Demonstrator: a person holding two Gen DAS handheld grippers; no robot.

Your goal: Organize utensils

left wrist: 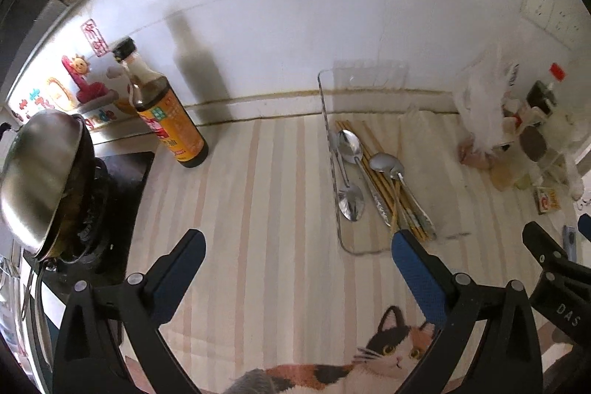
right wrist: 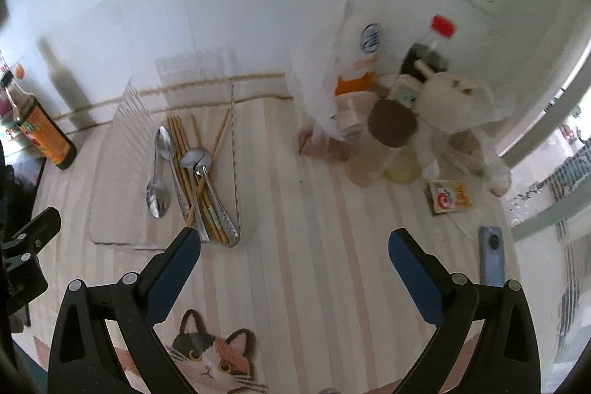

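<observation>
Both claws stand wide apart with nothing between them — our left claw (left wrist: pixel 297 240) sits low in the left wrist view, over the striped cloth (left wrist: pixel 258 191) that covers the worktop, and our right claw (right wrist: pixel 293 240) hangs the same way low in the right wrist view. The utensils lie together in a clear tray (right wrist: pixel 110 202), left of centre in the right view: three metal spoons (right wrist: pixel 159 198) and a bundle of wooden chopsticks (right wrist: pixel 183 143) crossing under them. In the left view that same tray (left wrist: pixel 325 120) is right of centre, its near end just beside our right-hand fingertip (left wrist: pixel 400 242). Upper left there, a dark sauce bottle (left wrist: pixel 166 113) stands upright by the wall, and a steel lid (left wrist: pixel 40 172) tilts over the stove at the left edge. Over in the right view — jars and bags (right wrist: pixel 391 120) crowd the upper right, and a blue phone (right wrist: pixel 491 253) lies flat at the lower right.
</observation>
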